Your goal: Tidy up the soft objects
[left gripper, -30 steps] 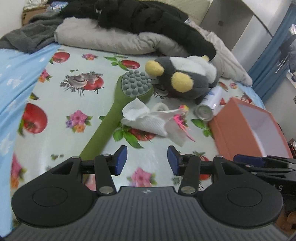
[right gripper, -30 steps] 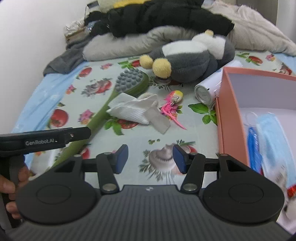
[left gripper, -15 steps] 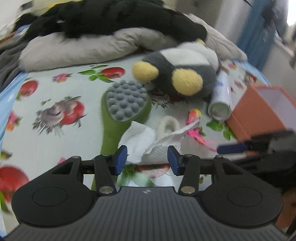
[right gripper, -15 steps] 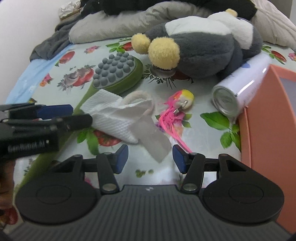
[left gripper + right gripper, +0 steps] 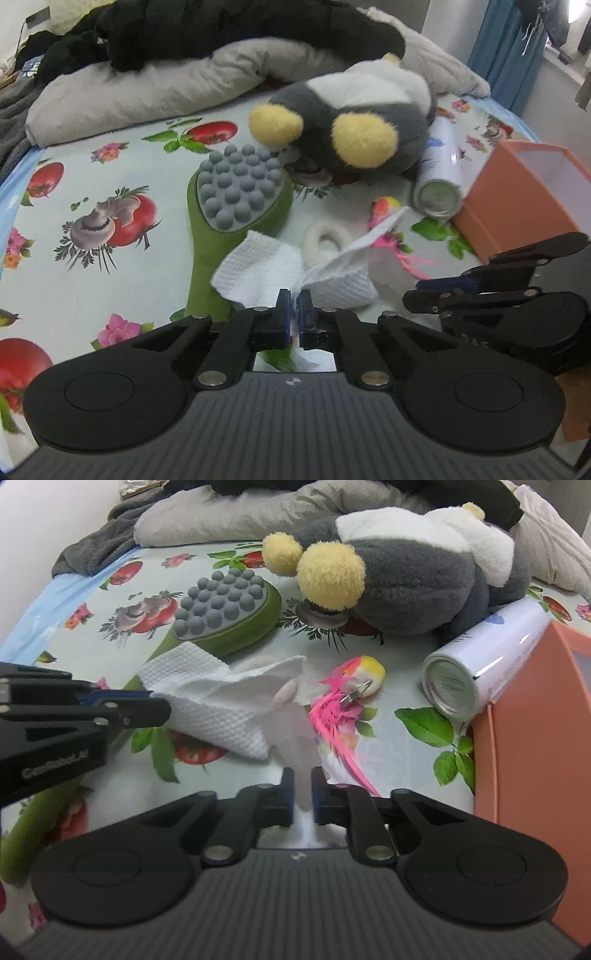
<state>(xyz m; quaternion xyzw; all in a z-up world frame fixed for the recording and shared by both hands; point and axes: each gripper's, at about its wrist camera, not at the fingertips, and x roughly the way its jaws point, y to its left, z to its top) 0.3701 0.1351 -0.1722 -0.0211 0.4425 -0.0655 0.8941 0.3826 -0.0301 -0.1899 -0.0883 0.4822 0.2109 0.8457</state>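
A white waffle-textured paper towel (image 5: 258,266) lies crumpled on a bed covered by a sheet printed with tomatoes, mushrooms and flowers (image 5: 110,206). Both tongs are clamped on it. The left tongs (image 5: 294,310) pinch its near left portion between blue pads. The right tongs (image 5: 303,790) pinch a thin, translucent-looking white end of the same towel on its right side. In the right wrist view the left tongs (image 5: 147,707) enter from the left edge, with their tip against the towel (image 5: 221,709).

Touching the towel at its far edge is a white fluffy ring (image 5: 325,240), partly covered by it. Just beside the towel on the right lies a small toy with pink feathers and a yellow head (image 5: 351,686). To the towel's left lies a green massage brush with grey nubs (image 5: 236,192); the towel overlaps its handle.

Beyond these lies a grey-and-white plush toy with yellow pompom parts (image 5: 354,118). A white spray can (image 5: 476,668) lies on its side between the plush toy and an orange box (image 5: 517,203), with its base end against the box's corner. At the far side of the bed are a beige blanket (image 5: 147,88) and black clothing (image 5: 221,29) piled on it.
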